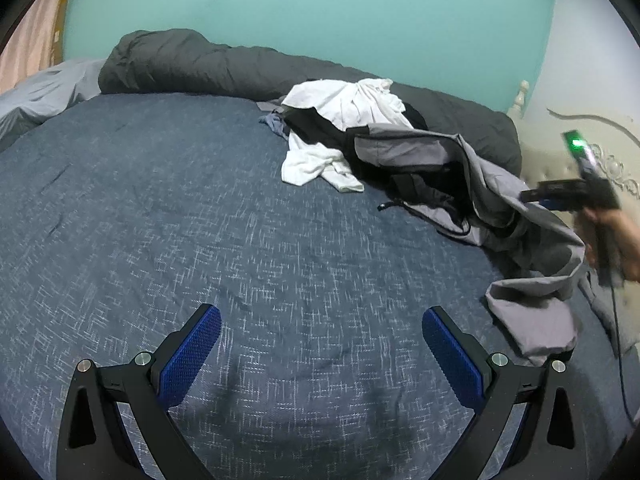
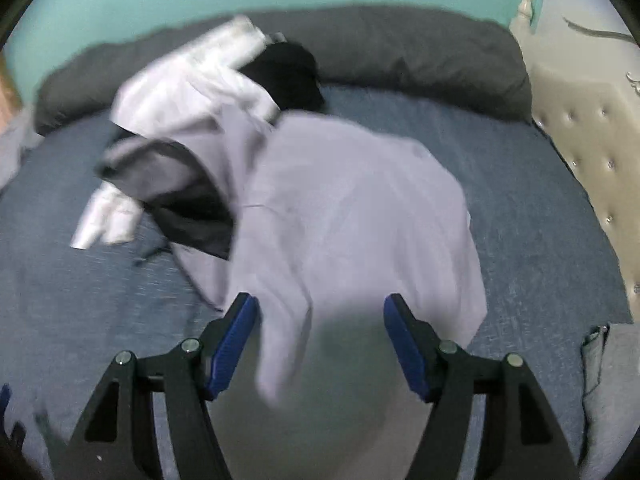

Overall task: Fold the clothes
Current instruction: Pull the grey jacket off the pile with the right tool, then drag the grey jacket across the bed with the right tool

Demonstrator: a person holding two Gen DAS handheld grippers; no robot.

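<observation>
A home bedroom, bed with blue-flecked cover, rolled dark duvet along its far edge, tufted cream headboard, teal wall

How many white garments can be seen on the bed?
1, possibly: white cloth lies on top of the pile near the dark duvet, and more white shows at the pile's front edge. These may be separate garments; the join is hidden.

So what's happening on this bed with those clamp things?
A person is sorting laundry to fold, holding a two-finger tool in each hand. The right gripper, jaws open, hangs over a light grey garment on the blue speckled bedspread; that view is blurred. The left gripper, also open, holds nothing. A crumpled white shirt waits in the pile.
</observation>
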